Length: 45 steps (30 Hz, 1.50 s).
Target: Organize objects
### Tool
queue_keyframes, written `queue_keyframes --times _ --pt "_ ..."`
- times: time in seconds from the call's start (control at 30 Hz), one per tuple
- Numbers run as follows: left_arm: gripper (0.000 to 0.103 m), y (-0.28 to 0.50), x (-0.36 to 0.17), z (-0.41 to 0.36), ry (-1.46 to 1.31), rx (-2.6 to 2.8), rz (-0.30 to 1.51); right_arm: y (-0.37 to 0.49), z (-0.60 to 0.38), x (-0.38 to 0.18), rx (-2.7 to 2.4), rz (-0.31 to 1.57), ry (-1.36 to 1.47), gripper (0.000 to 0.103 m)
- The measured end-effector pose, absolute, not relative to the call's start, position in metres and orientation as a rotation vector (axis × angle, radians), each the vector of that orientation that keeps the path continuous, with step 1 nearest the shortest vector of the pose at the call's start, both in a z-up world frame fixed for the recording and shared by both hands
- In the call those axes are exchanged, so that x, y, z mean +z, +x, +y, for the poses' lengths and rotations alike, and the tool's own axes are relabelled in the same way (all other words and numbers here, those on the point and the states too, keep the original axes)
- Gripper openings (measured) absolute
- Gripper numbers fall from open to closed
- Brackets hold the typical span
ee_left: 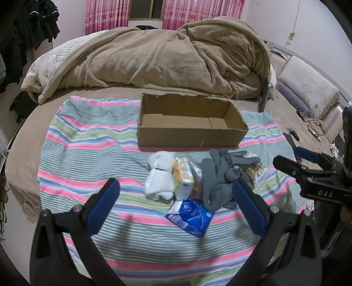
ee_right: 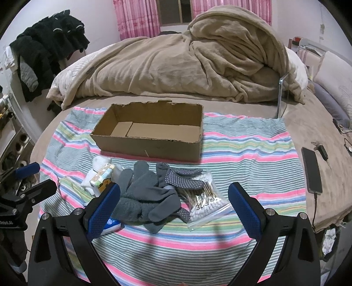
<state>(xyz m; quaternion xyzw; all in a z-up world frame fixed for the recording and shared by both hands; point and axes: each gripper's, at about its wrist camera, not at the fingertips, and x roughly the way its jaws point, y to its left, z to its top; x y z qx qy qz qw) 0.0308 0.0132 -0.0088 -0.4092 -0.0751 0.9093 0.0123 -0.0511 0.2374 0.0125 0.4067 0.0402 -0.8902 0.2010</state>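
Both left tongs (ee_left: 176, 193) and right tongs (ee_right: 173, 194) stand apart, empty, over items clustered before the empty cardboard box (ee_right: 151, 134) on the bed; grey gloves (ee_right: 143, 195) judged soft, light, best pinched mid-bunch.

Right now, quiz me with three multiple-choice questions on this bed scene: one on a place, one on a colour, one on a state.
1. Where does the bag of cotton swabs lie?
A. in the cardboard box
B. on the striped cloth, right of the grey gloves
C. on the phone

2. What colour are the curtains?
A. pink
B. green
C. white

3. What is in the cardboard box?
A. gloves
B. socks
C. nothing

Answers: B, the bag touches the grey gloves on the striped cloth; A, pink folds flank the window; C, its bare floor shows.
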Motion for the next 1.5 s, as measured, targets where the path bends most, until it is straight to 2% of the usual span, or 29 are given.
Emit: queue_keyframes --times 1.3,1.47,1.5 --pt "0.102 0.029 -0.016 0.016 -1.276 2.817 -0.229 -0.055 0.242 0.002 -2.476 0.116 1.169 0.100" --pt "0.099 0.021 -0.025 0.018 -1.274 2.804 -0.217 -0.064 0.246 -0.007 -2.474 0.107 1.189 0.100" --pt "0.095 0.017 -0.028 0.019 -1.280 2.800 -0.214 -0.066 0.247 -0.010 -2.473 0.106 1.198 0.100"
